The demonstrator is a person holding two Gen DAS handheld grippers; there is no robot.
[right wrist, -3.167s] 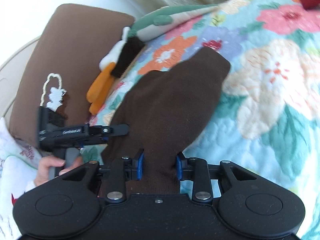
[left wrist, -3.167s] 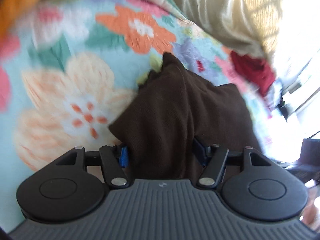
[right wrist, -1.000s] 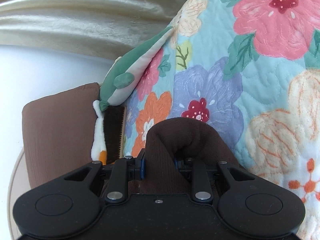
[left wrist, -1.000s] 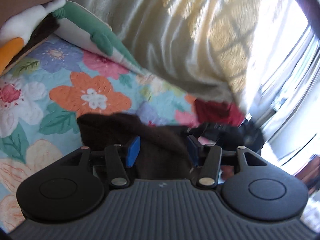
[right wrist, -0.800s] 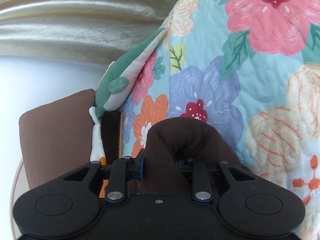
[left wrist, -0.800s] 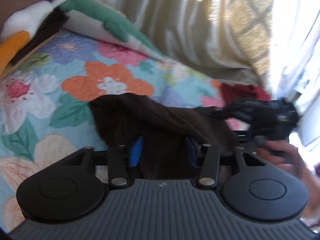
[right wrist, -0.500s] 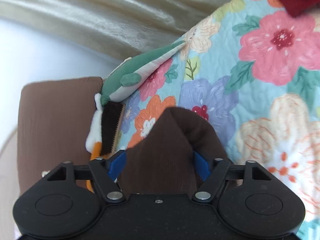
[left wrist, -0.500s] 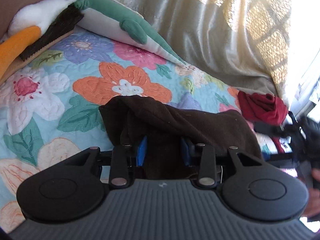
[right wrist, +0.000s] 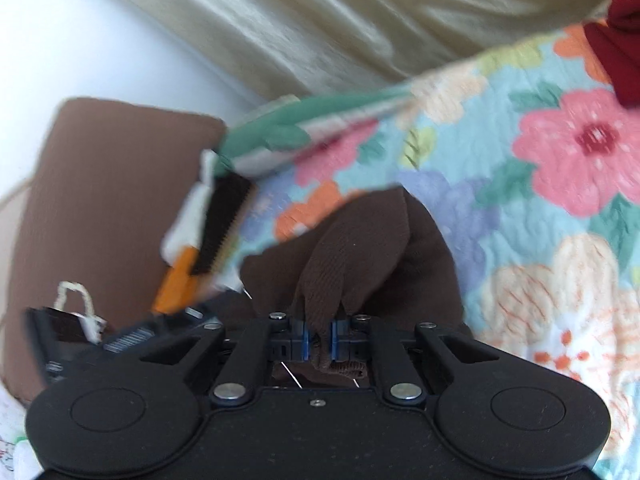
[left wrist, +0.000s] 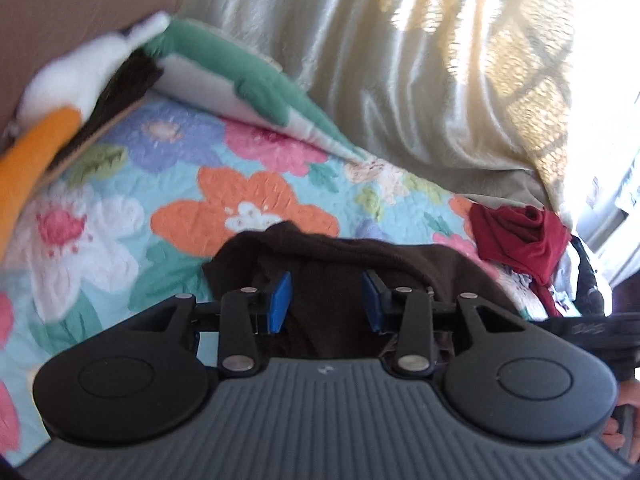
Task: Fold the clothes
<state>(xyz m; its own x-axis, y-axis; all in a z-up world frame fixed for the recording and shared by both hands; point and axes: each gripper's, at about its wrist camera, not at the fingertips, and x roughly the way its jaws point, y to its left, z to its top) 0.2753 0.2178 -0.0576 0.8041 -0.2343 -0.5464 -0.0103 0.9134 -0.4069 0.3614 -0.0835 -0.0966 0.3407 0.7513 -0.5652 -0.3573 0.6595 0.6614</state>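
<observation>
Right claw (right wrist: 318, 338) newly closing, pinching brown garment (right wrist: 352, 240); left claw (left wrist: 326, 298) opening, astride it.

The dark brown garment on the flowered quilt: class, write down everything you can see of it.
The dark brown garment is a soft, fine-ribbed knit, crumpled rather than flat, lying on the flowered quilt. The right gripper is closing, its blue pads pinching a gathered fold that rises from the bunch, a hemmed edge poking out behind them. The left gripper straddles another part, its jaws opening with cloth between them. What kind of garment it is cannot be told.
</observation>
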